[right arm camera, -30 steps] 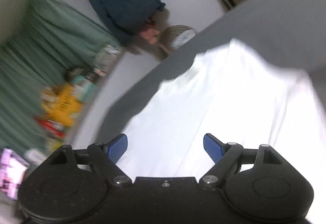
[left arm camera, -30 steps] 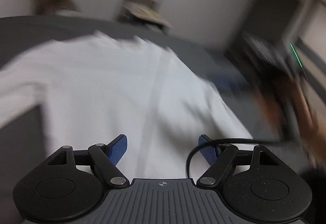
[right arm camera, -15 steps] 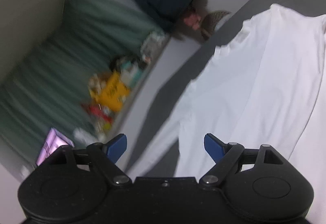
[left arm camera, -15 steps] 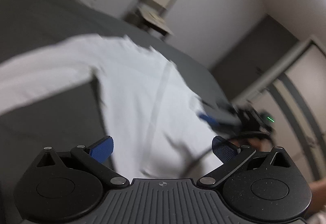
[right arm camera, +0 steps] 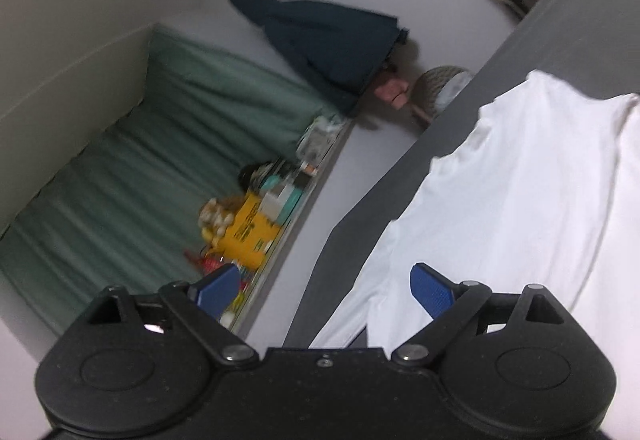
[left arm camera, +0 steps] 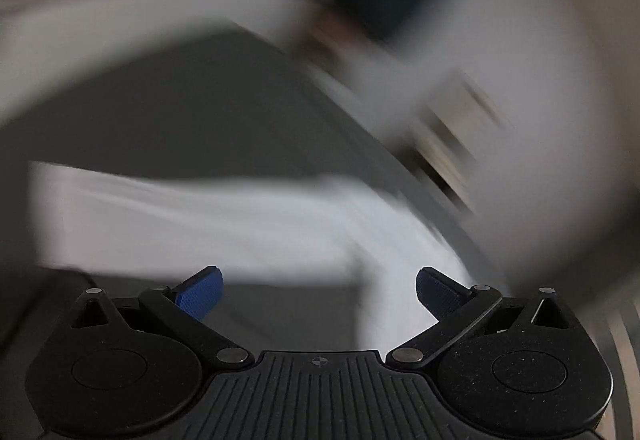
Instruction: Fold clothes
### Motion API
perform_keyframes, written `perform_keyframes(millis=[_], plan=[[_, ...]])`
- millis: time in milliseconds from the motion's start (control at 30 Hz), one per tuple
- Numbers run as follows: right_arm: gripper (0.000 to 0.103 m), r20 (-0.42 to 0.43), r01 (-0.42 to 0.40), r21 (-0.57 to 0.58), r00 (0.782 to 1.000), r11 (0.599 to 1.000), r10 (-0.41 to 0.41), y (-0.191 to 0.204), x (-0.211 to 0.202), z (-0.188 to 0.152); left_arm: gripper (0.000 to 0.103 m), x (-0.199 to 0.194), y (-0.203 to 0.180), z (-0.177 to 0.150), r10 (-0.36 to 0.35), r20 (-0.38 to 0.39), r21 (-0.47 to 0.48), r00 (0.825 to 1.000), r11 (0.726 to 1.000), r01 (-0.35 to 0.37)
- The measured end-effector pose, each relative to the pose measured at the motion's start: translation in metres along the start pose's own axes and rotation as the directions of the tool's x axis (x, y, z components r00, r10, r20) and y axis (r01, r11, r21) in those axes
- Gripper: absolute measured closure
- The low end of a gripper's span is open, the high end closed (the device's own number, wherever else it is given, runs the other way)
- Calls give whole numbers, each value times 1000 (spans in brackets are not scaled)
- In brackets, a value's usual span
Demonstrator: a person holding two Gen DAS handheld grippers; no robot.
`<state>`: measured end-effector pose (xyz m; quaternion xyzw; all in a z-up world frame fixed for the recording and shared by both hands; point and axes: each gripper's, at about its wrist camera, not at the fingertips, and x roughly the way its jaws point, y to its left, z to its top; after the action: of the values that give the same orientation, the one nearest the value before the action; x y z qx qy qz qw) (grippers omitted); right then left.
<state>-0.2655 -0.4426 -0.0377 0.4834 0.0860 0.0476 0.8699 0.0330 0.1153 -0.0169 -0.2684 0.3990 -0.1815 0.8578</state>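
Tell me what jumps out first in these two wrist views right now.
The white garment spread on the dark grey surface dominates the right side of the right wrist view, beyond the open right gripper. To its left, green curtains hang behind a cluttered ledge with a yellow box. The left wrist view is heavily motion-blurred: only a white sleeve-like band ahead of the open left gripper is readable.

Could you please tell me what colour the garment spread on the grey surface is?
The shirt is plain white, clearest in the right wrist view.
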Motion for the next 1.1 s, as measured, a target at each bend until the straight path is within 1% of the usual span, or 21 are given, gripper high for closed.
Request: perform_keyframes(millis=[33, 67, 100, 133, 267, 333, 400, 433, 467, 500, 533, 567, 633, 667, 700, 800, 867, 933, 967, 1000, 1100], plan=[[10, -14, -4, -7, 1000, 1000, 3, 1, 1, -3, 0, -1, 10, 2, 107, 51, -45, 993, 993, -105], [10, -28, -2, -8, 1000, 1000, 2, 0, 5, -5, 0, -1, 17, 2, 191, 93, -67, 977, 980, -186], [10, -41, 0, -9, 999, 1000, 0, 0, 8, -7, 0, 1, 25, 2, 274, 125, -90, 954, 960, -264], [10, -54, 2, -10, 999, 1000, -3, -1, 11, -10, 0, 6, 30, 1, 328, 136, -99, 935, 943, -317], [10, -92, 16, -11, 996, 1000, -17, -3, 17, -17, 0, 39, 46, 3, 386, 136, -60, 913, 923, -381], [10, -106, 19, -11, 994, 1000, -21, -2, 20, -20, 0, 52, 50, 5, 389, 153, -59, 908, 921, -385], [10, -118, 21, -13, 993, 1000, -22, -2, 23, -22, 1, 63, 55, 9, 424, 183, -66, 887, 905, -419], [10, -123, 21, -14, 992, 1000, -23, -1, 24, -23, 6, 67, 56, 12, 457, 190, -64, 869, 889, -454], [10, -127, 23, -14, 992, 1000, -24, -1, 25, -24, 19, 68, 58, 15, 489, 187, -53, 852, 871, -488], [10, -132, 24, -14, 991, 1000, -25, -1, 26, -25, 37, 71, 61, 18, 524, 178, -41, 833, 850, -526], [10, -138, 25, -13, 990, 1000, -27, -1, 27, -26, 42, 75, 63, 21, 549, 167, -34, 819, 833, -552], [10, -143, 26, -12, 989, 1000, -28, -1, 29, -27, 47, 79, 66, 22, 557, 158, -31, 815, 828, -560], [10, -153, 28, -11, 988, 1000, -29, -1, 32, -29, 50, 82, 70, 23, 563, 153, -35, 812, 825, -565], [10, -159, 30, -10, 987, 999, -31, -2, 34, -30, 54, 82, 72, 23, 557, 159, -39, 815, 828, -559], [10, -164, 33, -10, 986, 999, -34, -2, 36, -31, 65, 83, 74, 22, 547, 163, -36, 821, 835, -549], [10, -181, 43, -3, 982, 999, -43, -5, 40, -35, 89, 88, 74, 21, 519, 157, 9, 840, 850, -527], [10, -192, 48, 3, 980, 999, -46, -6, 42, -38, 100, 89, 70, 18, 519, 161, 44, 840, 846, -531], [10, -195, 49, 2, 980, 999, -48, -5, 42, -40, 101, 82, 63, 16, 515, 195, 49, 835, 845, -532], [10, -193, 49, 0, 980, 999, -48, -4, 42, -40, 101, 76, 58, 14, 502, 231, 42, 834, 851, -524], [10, -190, 47, -2, 981, 999, -46, -2, 41, -40, 101, 70, 50, 12, 477, 263, 47, 839, 862, -505], [10, -179, 44, 3, 983, 999, -43, 1, 38, -39, 101, 53, 10, 8, 328, 319, 149, 889, 909, -389]])
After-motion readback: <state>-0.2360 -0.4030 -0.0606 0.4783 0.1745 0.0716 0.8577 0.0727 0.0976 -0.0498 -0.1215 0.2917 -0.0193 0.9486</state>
